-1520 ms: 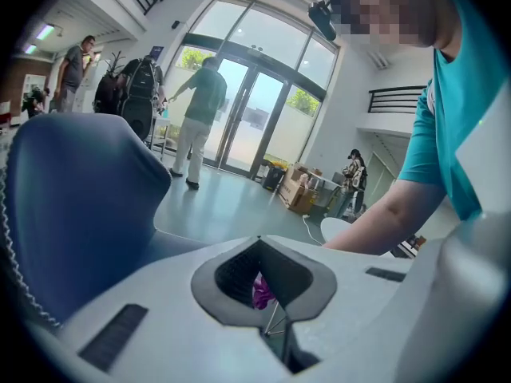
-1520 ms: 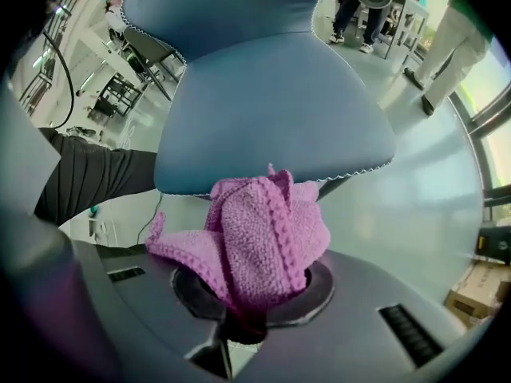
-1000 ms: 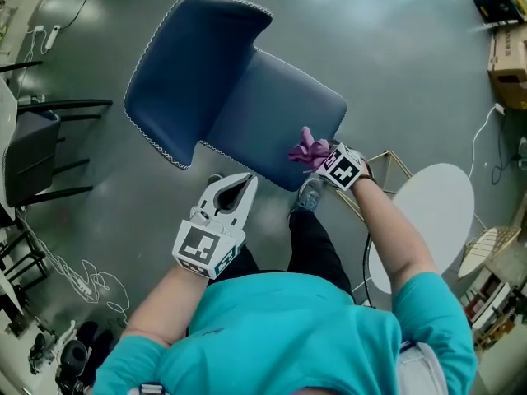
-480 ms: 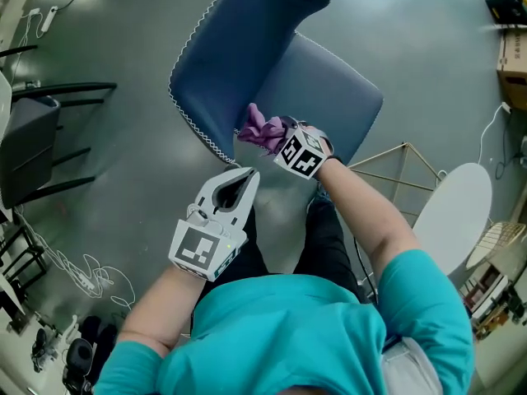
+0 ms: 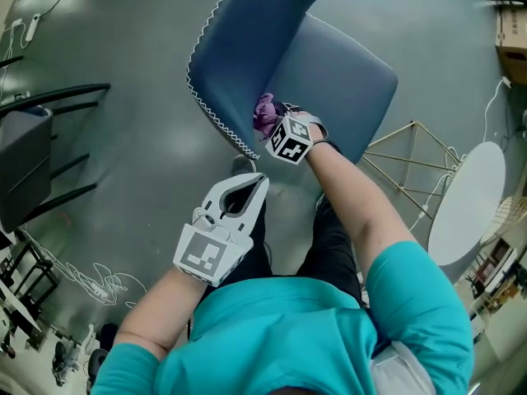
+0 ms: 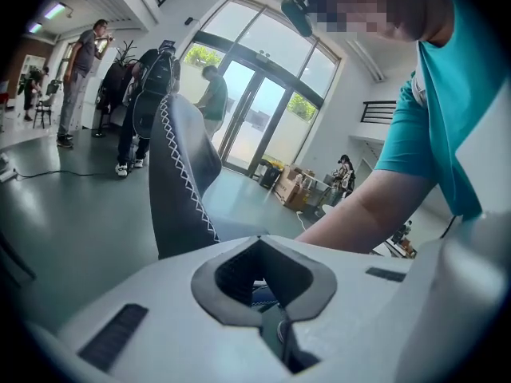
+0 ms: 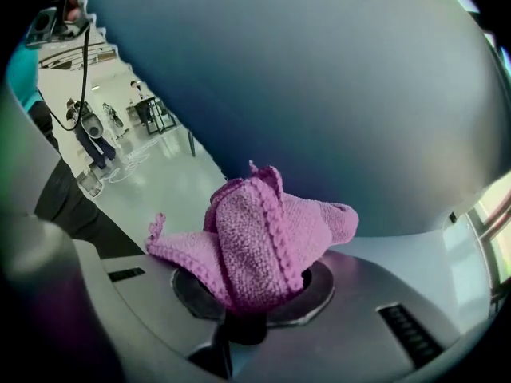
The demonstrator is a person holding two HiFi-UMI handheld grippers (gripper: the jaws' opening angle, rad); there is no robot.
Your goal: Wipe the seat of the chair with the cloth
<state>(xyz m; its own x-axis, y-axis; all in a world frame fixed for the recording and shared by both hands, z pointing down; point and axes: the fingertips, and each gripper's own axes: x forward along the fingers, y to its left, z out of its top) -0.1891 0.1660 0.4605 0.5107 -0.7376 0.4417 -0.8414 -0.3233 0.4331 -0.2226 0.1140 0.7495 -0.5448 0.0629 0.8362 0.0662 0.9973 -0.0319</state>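
Observation:
A blue padded chair stands before me, its seat [image 5: 346, 81] to the right and its white-stitched backrest [image 5: 239, 48] to the left. My right gripper [image 5: 276, 126] is shut on a bunched purple cloth [image 5: 265, 115], which presses where seat and backrest meet, near the chair's front edge. In the right gripper view the cloth [image 7: 263, 238] bulges out of the jaws against the blue surface [image 7: 319, 78]. My left gripper [image 5: 247, 186] hangs shut and empty below the chair's front edge, above my legs; its view shows the backrest edge [image 6: 180, 182].
A gold wire frame [image 5: 412, 155] and a white round tabletop [image 5: 465, 200] stand to the right. A black chair [image 5: 33, 146] sits at the left, with cables [image 5: 90, 278] on the floor. A cardboard box [image 5: 510, 23] lies far right. People [image 6: 84, 70] stand in the distance.
My right gripper carried the cloth leftward across the seat, from its front right corner to the backrest side. The left gripper stayed about where it was.

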